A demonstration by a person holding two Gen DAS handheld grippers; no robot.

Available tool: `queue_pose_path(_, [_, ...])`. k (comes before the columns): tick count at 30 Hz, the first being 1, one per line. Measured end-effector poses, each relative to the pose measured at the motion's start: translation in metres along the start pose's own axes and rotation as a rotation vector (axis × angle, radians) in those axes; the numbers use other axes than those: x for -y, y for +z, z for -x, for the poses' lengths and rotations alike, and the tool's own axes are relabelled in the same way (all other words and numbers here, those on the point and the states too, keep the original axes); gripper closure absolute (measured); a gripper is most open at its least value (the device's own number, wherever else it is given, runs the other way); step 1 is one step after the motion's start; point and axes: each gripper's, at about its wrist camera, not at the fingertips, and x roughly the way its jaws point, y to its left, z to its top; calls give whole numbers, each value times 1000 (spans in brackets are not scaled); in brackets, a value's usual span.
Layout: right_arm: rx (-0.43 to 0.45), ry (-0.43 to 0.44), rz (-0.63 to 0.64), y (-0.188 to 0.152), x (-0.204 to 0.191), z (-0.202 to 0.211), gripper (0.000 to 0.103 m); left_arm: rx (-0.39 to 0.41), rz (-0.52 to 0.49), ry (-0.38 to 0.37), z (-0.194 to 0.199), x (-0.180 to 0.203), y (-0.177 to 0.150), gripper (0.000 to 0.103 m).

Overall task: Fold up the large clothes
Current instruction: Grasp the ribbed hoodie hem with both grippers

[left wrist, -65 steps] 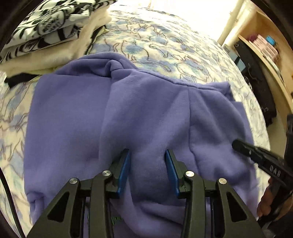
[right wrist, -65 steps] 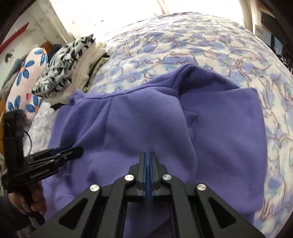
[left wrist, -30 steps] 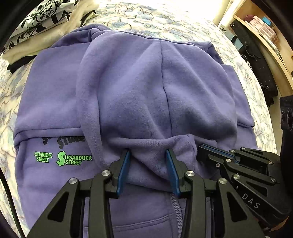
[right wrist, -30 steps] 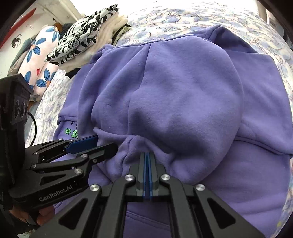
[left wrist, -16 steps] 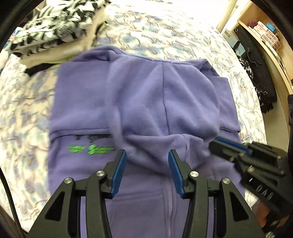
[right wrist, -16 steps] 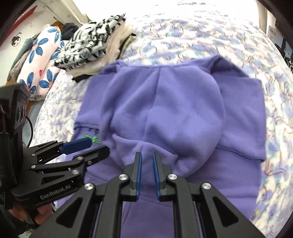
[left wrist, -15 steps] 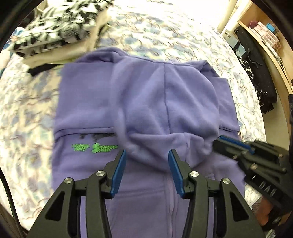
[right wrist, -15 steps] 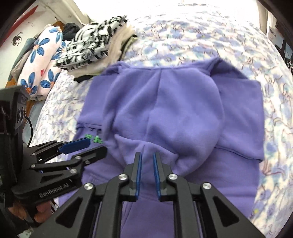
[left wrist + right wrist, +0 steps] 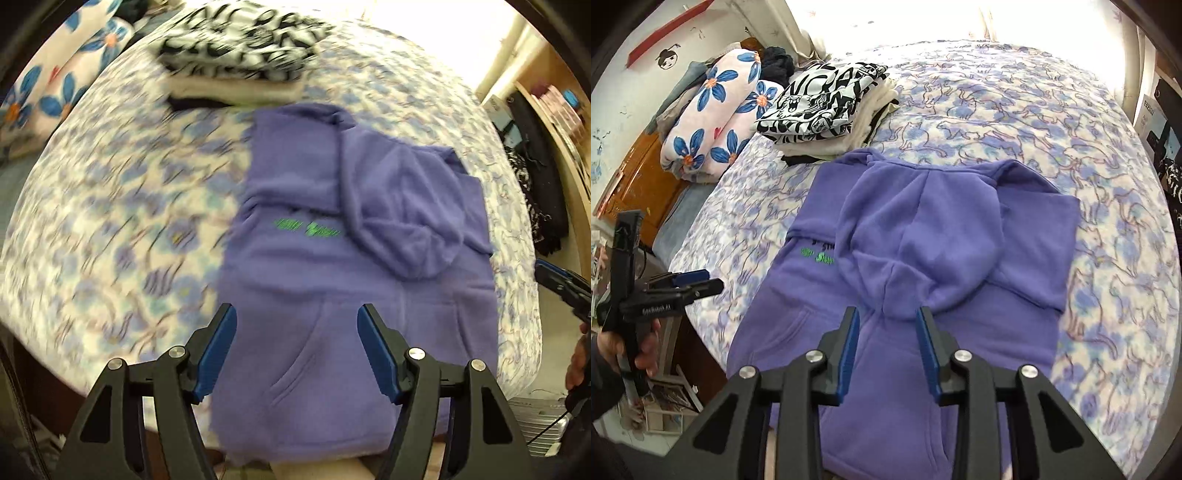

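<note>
- While the purple hoodie (image 9: 923,295) is lying flat on the bed (image 9: 1089,155), front up, its hood (image 9: 916,236) is resting folded down over the chest, and its hem is reaching the bed's near edge.
- Green lettering (image 9: 817,257) is showing on the chest, just beside the hood's left rim; it is too blurred to read.
- Above the hoodie's lower front, the left gripper (image 9: 295,347) is hanging with its jaws parted wide; they have just been opening, and nothing is sitting between the blue pads (image 9: 218,343).
- Just short of the hood's tip, the right gripper (image 9: 886,350) is hovering with its jaws partly apart; they too have just been opening, and they are gripping nothing.
- Each gripper is showing in the other's view, off to the side of the hoodie, with a hand (image 9: 624,350) wrapping around the left one's handle.
- Toward the bed's far left corner, a stack of folded clothes (image 9: 827,107) is sitting near the hoodie's shoulder, with a black-and-white patterned piece on top.
- Beside that stack, a flowered pillow (image 9: 713,107) is lying at the bed's left edge.
</note>
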Motion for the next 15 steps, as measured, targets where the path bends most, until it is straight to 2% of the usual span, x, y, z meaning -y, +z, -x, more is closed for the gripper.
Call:
queue_pose_path(6, [-45,-4,-59,-46,21,10,63,-69,35,22,-6,-38,-38,37])
queue_pose_path(15, [-126,-86,-240,-124,60,-5,60,-195,108,-8,-55,-79,-87,37])
